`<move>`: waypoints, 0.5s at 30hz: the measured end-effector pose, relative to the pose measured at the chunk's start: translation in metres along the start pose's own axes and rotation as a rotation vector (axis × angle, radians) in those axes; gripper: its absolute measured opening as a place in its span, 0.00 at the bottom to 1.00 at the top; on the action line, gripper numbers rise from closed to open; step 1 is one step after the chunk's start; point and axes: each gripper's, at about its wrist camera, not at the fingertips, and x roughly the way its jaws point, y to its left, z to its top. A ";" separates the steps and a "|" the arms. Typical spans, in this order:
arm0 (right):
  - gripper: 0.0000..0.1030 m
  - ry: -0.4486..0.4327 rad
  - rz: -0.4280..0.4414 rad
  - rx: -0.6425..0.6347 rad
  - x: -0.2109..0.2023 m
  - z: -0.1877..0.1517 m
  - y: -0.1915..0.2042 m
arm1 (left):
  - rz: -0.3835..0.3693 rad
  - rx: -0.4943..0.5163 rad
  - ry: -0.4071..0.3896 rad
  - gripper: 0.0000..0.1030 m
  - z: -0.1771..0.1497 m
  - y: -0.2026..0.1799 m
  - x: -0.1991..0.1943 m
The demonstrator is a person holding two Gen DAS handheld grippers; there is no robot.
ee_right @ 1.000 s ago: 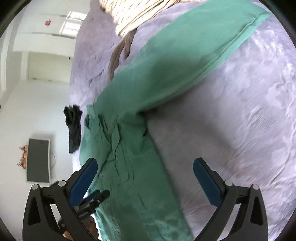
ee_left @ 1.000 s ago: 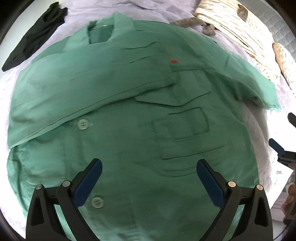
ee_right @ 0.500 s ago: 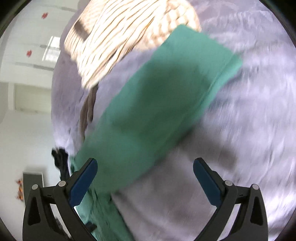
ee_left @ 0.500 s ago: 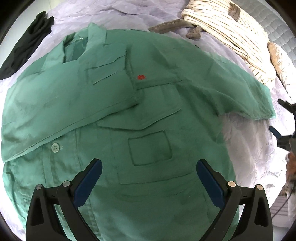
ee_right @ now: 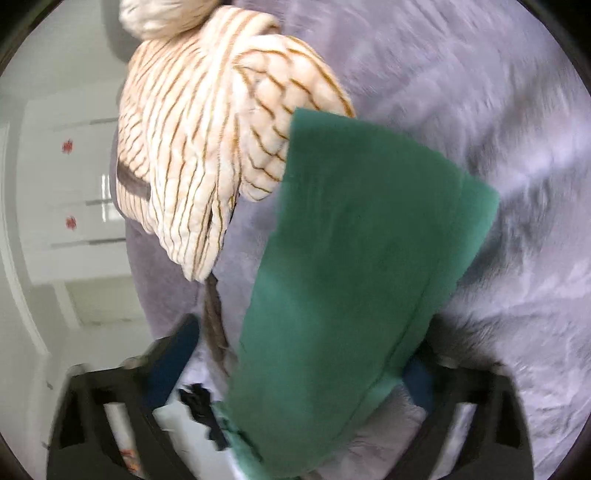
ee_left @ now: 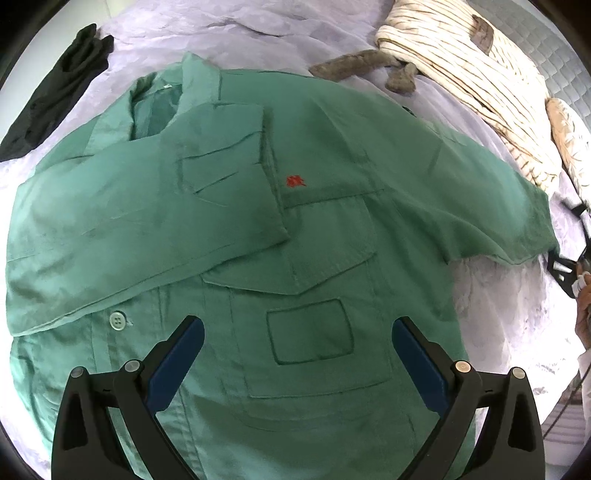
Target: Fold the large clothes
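Note:
A green button shirt (ee_left: 295, 236) lies face up on a lilac bedsheet (ee_left: 258, 33). Its left sleeve is folded across the chest; its right sleeve (ee_left: 491, 206) stretches out to the right. My left gripper (ee_left: 295, 354) is open and empty, hovering over the chest pocket. My right gripper (ee_right: 299, 362) is open, low over the same sleeve (ee_right: 351, 277), which runs between its fingers; this view is blurred. The right gripper also shows at the left wrist view's right edge (ee_left: 569, 258), by the sleeve's cuff.
A cream striped quilted garment (ee_left: 465, 70) with a brown belt (ee_left: 362, 66) lies at the far right, close to the sleeve (ee_right: 207, 147). A black garment (ee_left: 55, 96) lies at the far left. A white wall and door (ee_right: 55, 221) stand beyond the bed.
My right gripper has swung down along the right sleeve toward its cuff, so the sleeve now lies between its fingers. My left gripper has shifted right and up over the shirt front.

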 end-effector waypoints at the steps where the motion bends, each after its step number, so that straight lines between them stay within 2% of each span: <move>1: 0.15 0.017 0.003 0.026 0.003 0.000 -0.003 | 0.001 -0.005 -0.002 0.99 0.001 0.004 0.000; 2: 0.07 0.035 0.008 0.044 0.008 -0.001 -0.006 | 0.001 -0.009 -0.005 0.99 0.000 0.007 -0.001; 5: 0.07 0.027 0.033 0.007 0.009 -0.009 0.005 | 0.012 -0.024 -0.024 0.99 0.002 0.018 -0.004; 7: 0.07 0.041 0.087 -0.043 0.010 -0.017 0.022 | 0.028 -0.031 -0.044 0.99 0.005 0.030 -0.008; 11: 0.07 0.109 0.161 -0.170 0.022 -0.047 0.071 | 0.040 -0.073 -0.064 0.99 0.006 0.057 -0.011; 15: 0.07 0.203 0.221 -0.325 0.049 -0.097 0.131 | 0.016 -0.118 -0.075 0.99 0.001 0.089 -0.018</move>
